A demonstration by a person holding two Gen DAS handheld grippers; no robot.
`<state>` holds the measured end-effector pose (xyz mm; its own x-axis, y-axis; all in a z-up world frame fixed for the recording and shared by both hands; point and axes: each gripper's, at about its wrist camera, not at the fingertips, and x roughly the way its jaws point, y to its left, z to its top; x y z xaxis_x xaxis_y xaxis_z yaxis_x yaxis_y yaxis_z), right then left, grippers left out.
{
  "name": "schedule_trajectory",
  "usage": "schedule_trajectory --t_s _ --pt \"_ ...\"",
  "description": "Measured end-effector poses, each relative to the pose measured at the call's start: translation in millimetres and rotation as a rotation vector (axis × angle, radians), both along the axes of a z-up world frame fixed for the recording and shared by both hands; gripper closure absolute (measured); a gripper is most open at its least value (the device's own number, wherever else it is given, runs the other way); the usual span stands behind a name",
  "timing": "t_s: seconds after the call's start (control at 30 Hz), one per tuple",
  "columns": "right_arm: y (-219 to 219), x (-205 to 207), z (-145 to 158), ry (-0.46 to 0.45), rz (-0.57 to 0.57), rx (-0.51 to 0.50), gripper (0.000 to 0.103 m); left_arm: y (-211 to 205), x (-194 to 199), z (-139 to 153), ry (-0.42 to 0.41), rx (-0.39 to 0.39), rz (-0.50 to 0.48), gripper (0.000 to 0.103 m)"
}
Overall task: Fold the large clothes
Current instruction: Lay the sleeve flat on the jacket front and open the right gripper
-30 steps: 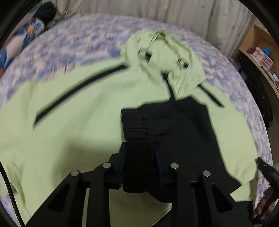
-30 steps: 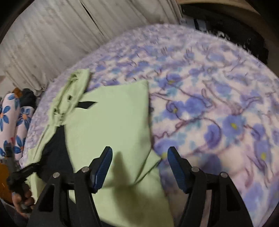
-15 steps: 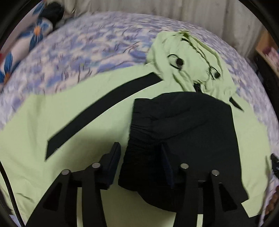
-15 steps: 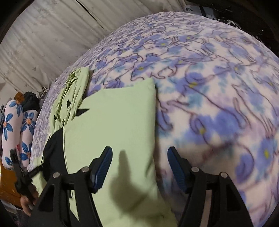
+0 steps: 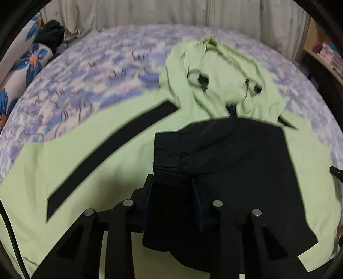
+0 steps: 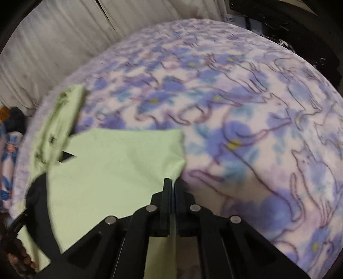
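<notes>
A light green hoodie (image 5: 90, 167) with black panels lies spread on the bed, hood (image 5: 223, 77) at the far end. Its black sleeve (image 5: 235, 163) is folded across the body. My left gripper (image 5: 173, 193) is shut on the ribbed black cuff (image 5: 169, 186) of that sleeve. In the right wrist view the green hoodie (image 6: 111, 167) lies to the left, and my right gripper (image 6: 172, 191) is shut on its right edge near a corner (image 6: 180, 150).
The bed has a purple and blue floral blanket (image 6: 246, 120). Flowered pillows (image 5: 23, 70) and a dark bundle (image 5: 51, 35) lie at the far left. Curtains (image 5: 171, 10) run behind the bed. A wooden shelf (image 5: 321, 51) stands at the right.
My right gripper has gone from wide open to shut on the hoodie's edge. My left gripper has closed tighter on the black cuff.
</notes>
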<state>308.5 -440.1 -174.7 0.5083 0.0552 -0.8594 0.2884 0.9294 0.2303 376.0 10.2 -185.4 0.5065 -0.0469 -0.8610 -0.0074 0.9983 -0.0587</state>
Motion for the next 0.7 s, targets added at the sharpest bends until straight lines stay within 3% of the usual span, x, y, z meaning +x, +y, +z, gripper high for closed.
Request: schedule_trajectory --t_s 0.1,0.27,0.33,0.4,0.43,0.47,0.53,0.7 --pt "0 -15 17 -0.019 -0.036 -0.018 0.095 4 -5 9 0.019 -0.025 0.010 0.071" --pt "28 -47 56 -0.138 0.008 -0.016 0.095 3 -35 41 -0.087 0.021 0.011 0.069" --pt "46 -55 63 -0.159 0.045 0.015 0.094 1 -46 49 -0.119 0.033 0.012 0.061" --pt "68 -58 67 -0.167 0.086 0.030 0.086 -3 -48 54 -0.150 0.082 0.019 0.041" --pt "79 -59 68 -0.169 0.107 0.028 0.078 -5 -50 55 -0.165 0.112 0.027 0.038" --pt "90 -58 68 -0.168 0.123 0.020 0.069 -7 -51 56 -0.175 0.142 0.032 0.037" --pt "120 -61 65 -0.156 0.196 0.001 0.063 -10 -51 58 -0.172 0.148 0.020 0.037" --pt "171 -74 48 -0.112 0.341 0.010 0.063 -33 -71 60 -0.205 0.109 -0.075 0.037"
